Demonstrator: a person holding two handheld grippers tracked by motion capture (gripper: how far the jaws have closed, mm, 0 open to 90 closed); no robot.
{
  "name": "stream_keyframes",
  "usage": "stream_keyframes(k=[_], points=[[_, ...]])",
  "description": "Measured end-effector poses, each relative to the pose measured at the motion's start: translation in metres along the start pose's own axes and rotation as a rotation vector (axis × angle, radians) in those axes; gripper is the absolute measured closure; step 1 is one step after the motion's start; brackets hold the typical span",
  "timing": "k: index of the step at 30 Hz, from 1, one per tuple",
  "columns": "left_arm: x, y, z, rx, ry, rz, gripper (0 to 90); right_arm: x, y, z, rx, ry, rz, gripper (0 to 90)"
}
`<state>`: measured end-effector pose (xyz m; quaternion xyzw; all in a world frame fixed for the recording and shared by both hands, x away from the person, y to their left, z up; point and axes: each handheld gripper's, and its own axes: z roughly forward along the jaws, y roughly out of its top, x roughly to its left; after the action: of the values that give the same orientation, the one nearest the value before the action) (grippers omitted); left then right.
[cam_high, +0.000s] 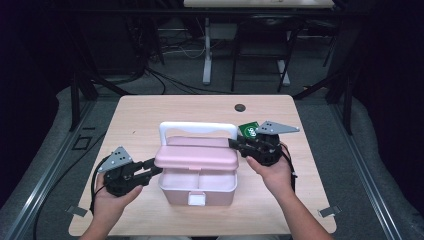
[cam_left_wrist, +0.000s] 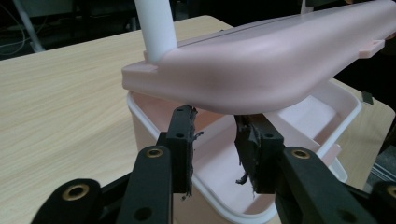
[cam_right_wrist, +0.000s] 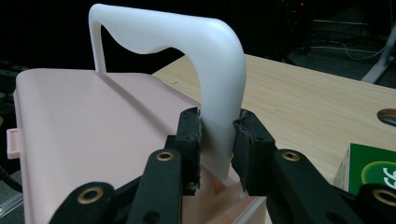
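The pink box (cam_high: 197, 187) stands in the middle of the table (cam_high: 150, 107) with its lid (cam_high: 196, 156) already half lifted, the right gripper (cam_right_wrist: 215, 140) clamping the white handle (cam_right_wrist: 205, 74), the left gripper (cam_left_wrist: 215, 135) open under the lid edge, full opening still remaining.

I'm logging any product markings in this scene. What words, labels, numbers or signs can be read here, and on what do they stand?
Green box behind the right gripper: white print on a round mark, cut off and too blurred to read.
Pink lid, white handle and table: no text.
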<state>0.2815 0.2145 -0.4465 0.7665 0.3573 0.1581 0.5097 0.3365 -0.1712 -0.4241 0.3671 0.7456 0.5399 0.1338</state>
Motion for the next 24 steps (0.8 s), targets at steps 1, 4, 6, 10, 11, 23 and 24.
stream_keyframes(k=[1,4,6,10,11,23,24], points=[[0.000,0.001,-0.001,-0.003,0.002,0.001,64.7,0.000,0.001,-0.001,0.005,-0.003,-0.001,71.0],[0.002,0.003,-0.001,-0.014,0.010,0.010,61.9,-0.002,0.002,-0.002,-0.009,-0.018,0.009,67.8],[0.001,0.005,-0.001,-0.018,0.007,0.018,64.0,-0.004,0.002,-0.004,-0.012,-0.017,0.010,68.8],[0.001,0.009,-0.001,-0.027,0.008,0.020,65.2,-0.005,0.002,-0.007,-0.012,-0.031,0.010,68.6],[0.002,0.010,-0.001,-0.029,0.010,0.024,65.2,-0.005,0.002,-0.008,-0.016,-0.040,0.010,68.1],[0.005,0.017,-0.001,-0.037,0.005,0.020,67.3,-0.007,-0.003,-0.024,-0.042,-0.055,0.001,69.4],[0.005,0.017,-0.001,-0.038,0.004,0.017,67.3,-0.006,-0.004,-0.025,-0.034,-0.054,-0.005,69.9]])
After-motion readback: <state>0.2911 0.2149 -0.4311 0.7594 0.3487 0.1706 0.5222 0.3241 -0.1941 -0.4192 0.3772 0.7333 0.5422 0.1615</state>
